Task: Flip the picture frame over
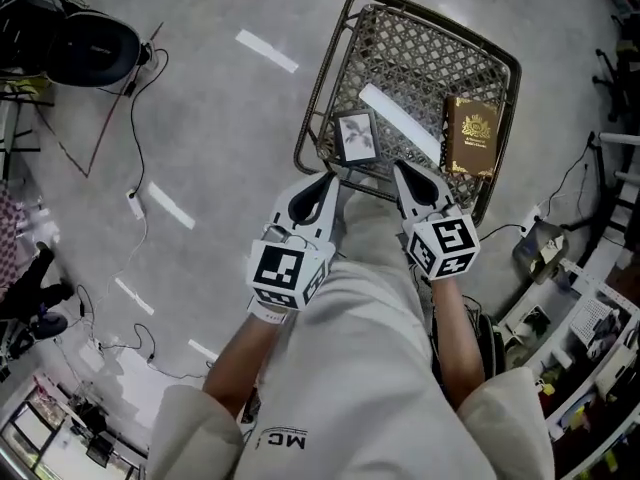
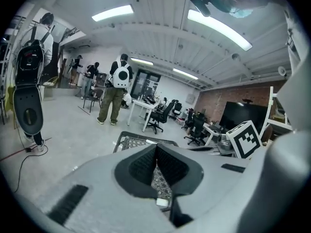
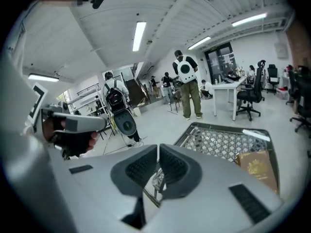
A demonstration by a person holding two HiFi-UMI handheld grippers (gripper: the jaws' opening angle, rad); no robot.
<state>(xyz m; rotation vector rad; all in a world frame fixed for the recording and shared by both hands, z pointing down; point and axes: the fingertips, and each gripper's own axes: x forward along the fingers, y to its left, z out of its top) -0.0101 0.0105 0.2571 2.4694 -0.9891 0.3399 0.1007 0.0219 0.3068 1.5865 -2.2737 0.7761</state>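
A small dark picture frame lies picture side up near the front edge of a metal mesh table. My left gripper hovers just in front of the frame, a little to its left. It is shut, with nothing between its jaws. My right gripper is to the frame's right, over the table's near rim, also shut and empty. In the left gripper view the shut gripper hides most of the mesh table. The right gripper points across the mesh table.
A brown book with a gold emblem lies on the table's right side, seen also as the book. A black bag and cables lie on the floor at left. Cluttered shelves stand at right. People, desks and chairs fill the far room.
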